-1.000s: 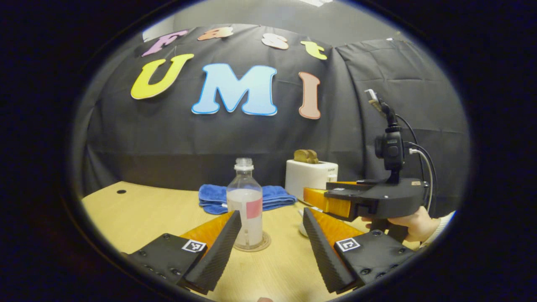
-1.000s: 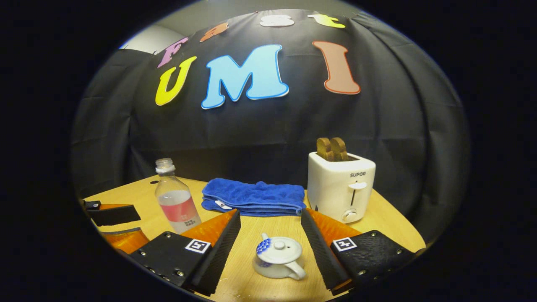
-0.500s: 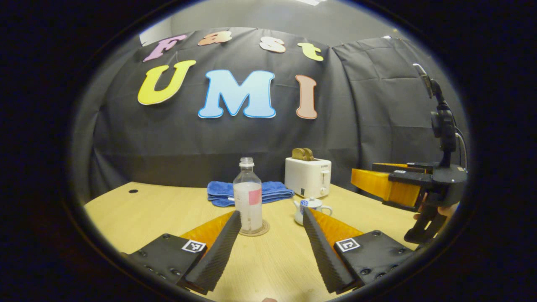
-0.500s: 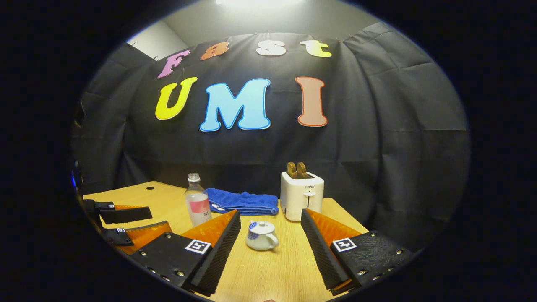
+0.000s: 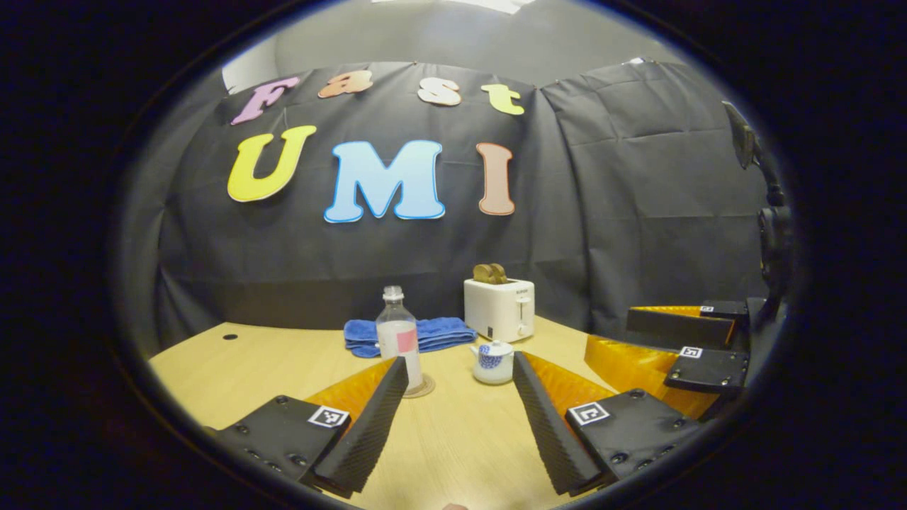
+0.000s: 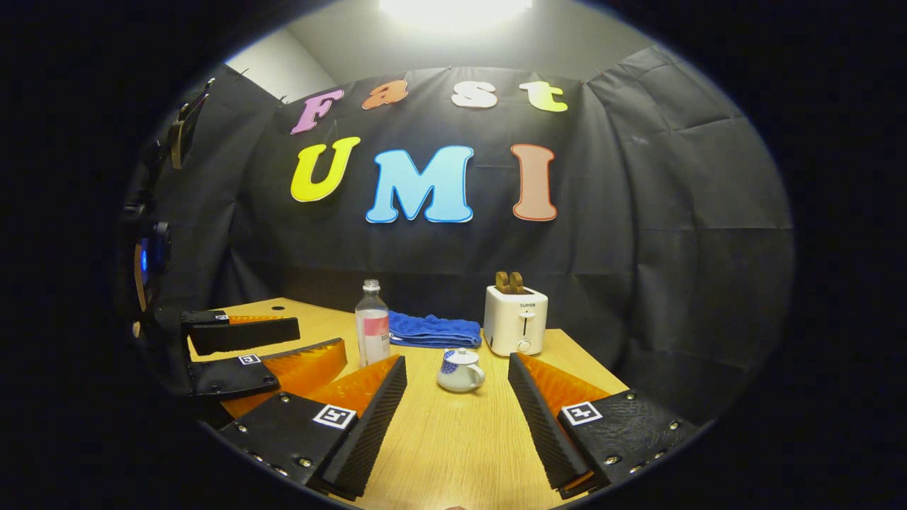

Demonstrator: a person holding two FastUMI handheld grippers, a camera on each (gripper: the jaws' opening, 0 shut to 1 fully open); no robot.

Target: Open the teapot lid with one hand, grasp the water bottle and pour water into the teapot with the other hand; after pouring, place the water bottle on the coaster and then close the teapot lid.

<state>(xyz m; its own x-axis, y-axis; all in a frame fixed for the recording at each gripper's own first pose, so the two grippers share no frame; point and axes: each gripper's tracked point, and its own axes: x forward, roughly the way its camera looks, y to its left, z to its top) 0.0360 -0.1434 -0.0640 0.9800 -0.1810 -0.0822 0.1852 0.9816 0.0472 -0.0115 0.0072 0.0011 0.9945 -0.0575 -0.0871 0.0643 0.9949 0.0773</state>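
Both grippers (image 5: 459, 425) (image 6: 457, 425) were pulled back, jaws spread and empty; bottle (image 5: 398, 340) parked on coaster (image 5: 419, 387), teapot (image 6: 460, 370) lidded, so probably finished.

The right gripper (image 6: 457, 425) hangs over the wooden tabletop (image 6: 453, 453), jaws spread wide, holding nothing. Ahead stand the lidded teapot (image 6: 460, 370), the uncapped water bottle (image 6: 372, 324), a folded blue towel (image 6: 434, 330) and a white toaster (image 6: 515, 321). The left gripper (image 6: 273, 347) sits at far left

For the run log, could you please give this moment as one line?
left gripper: open | right gripper: open | water bottle: on coaster | teapot: lid on
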